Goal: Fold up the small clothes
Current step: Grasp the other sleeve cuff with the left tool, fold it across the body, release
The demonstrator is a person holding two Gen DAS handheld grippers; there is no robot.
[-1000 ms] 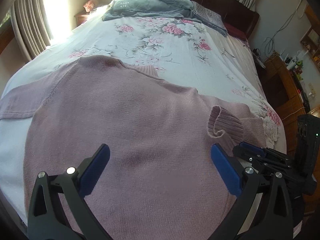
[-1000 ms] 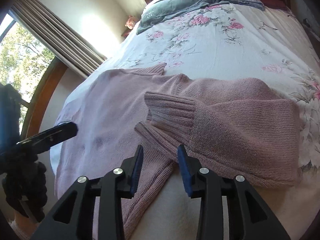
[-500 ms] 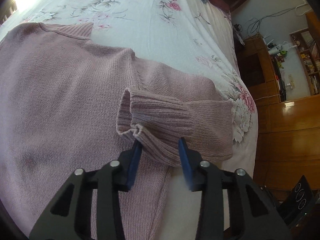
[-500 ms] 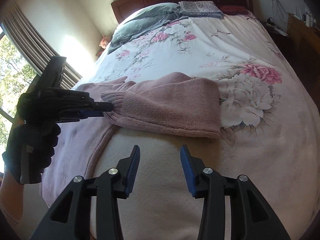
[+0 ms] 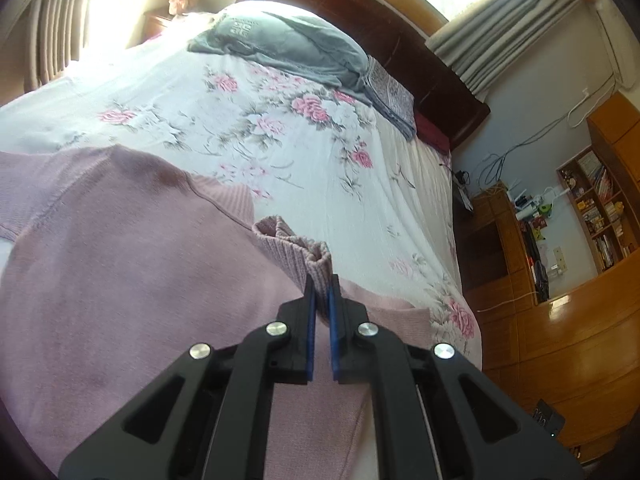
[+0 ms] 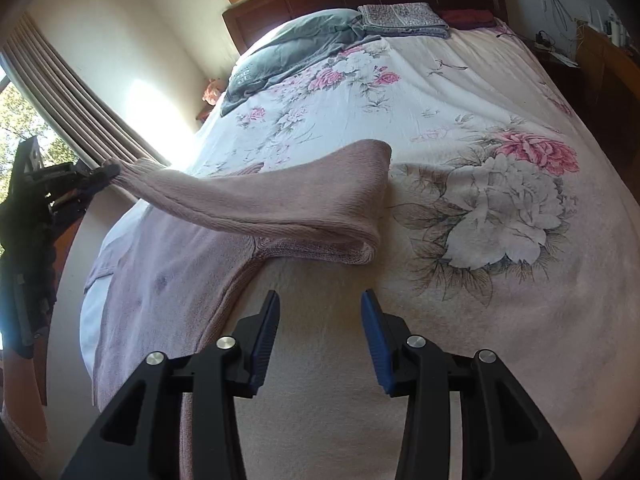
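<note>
Left gripper [image 5: 321, 292], bottom centre of the left wrist view: fingers are pinching together on the ribbed cuff [image 5: 298, 246] of the pink sweater [image 5: 120, 280]. Right gripper [image 6: 320, 320], bottom centre of its own view: fingers are standing apart, gripping nothing, hovering over bare bedspread [image 6: 520, 320] just beside the sweater's side edge.

The sweater is lying flat on the near end of the bed, filling the lower left of both views. One sleeve [image 6: 280, 200] is being held up off the body, doubling over at a bend mid-frame in the right view; its long axis is running from that bend across toward the left edge of the frame, cuff end pointing left. Neckline is pointing up-frame, toward the grey pillow [image 5: 280, 44] at the headboard.

Progress, as judged: early. The sleeve fold is underway, not laid down. The other sleeve is extending out of frame at the left, apparently unfolded; the body fold is not yet started.
</note>
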